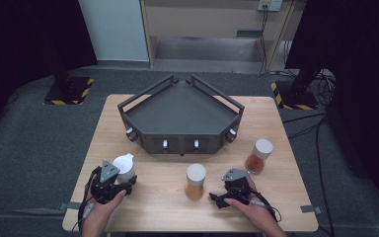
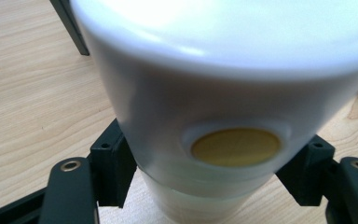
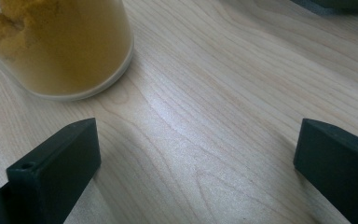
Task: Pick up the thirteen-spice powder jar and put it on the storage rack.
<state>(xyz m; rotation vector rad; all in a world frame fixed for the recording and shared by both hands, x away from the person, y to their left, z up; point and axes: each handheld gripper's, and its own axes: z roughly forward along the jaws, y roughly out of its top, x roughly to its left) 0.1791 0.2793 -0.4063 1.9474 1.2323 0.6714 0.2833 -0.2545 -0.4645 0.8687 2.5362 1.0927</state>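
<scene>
1. The left gripper [image 1: 121, 181] clenched the white plastic jar [image 1: 124, 165] at the near-left of the wooden table [image 1: 143, 207]; the grip sat low, so the jar could tip.
2. The right gripper [image 1: 229, 195] rested with jaws spread, grasping nothing; the yellow-filled jar [image 1: 196, 180] just left could be knocked.

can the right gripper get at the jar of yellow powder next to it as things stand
Probably yes. The right gripper has its jaws open and empty, and the yellow powder jar stands just beside it with bare table between.

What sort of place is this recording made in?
Probably a lab or test room: a wooden table on grey carpet, black stands with hazard-striped bases, and a dark tray rig.
</scene>
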